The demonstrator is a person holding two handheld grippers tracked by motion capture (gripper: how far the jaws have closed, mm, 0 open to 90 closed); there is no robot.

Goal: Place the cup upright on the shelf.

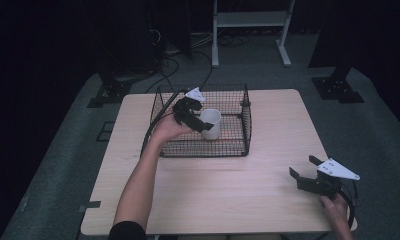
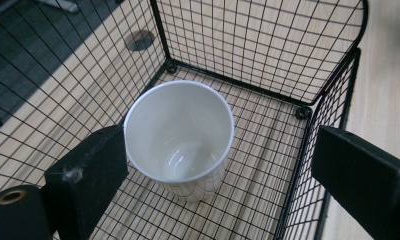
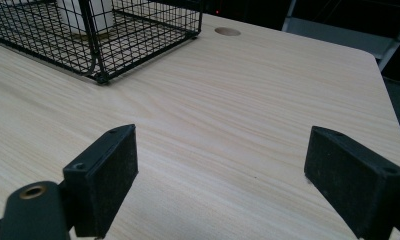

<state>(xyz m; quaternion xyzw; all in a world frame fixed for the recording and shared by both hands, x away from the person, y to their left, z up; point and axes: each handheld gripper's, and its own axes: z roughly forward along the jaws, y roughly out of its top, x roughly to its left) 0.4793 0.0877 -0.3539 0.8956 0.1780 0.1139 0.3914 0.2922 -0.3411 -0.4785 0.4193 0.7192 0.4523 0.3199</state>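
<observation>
A white cup [image 1: 214, 118] stands upright and empty on the floor of a black wire basket [image 1: 247, 120] at the back middle of the wooden table. My left gripper [image 1: 204, 122] hovers over the basket's left half, tilted down at the cup. In the left gripper view the cup [image 2: 180, 130] lies between the jaws of my left gripper [image 2: 223, 175]. They stand wider than the cup, the left pad close beside its rim and the right one over the basket's wall [image 2: 308, 150]. My right gripper [image 1: 304, 167] is open near the table's front right corner, nothing between its pads [image 3: 223, 180].
The basket [image 3: 138, 30] sits well away from my right gripper, with bare tabletop [image 3: 228, 100] between them. A round cable hole [image 3: 227, 31] marks the table behind the basket. Cables and a white stand [image 1: 250, 20] are on the floor beyond the table.
</observation>
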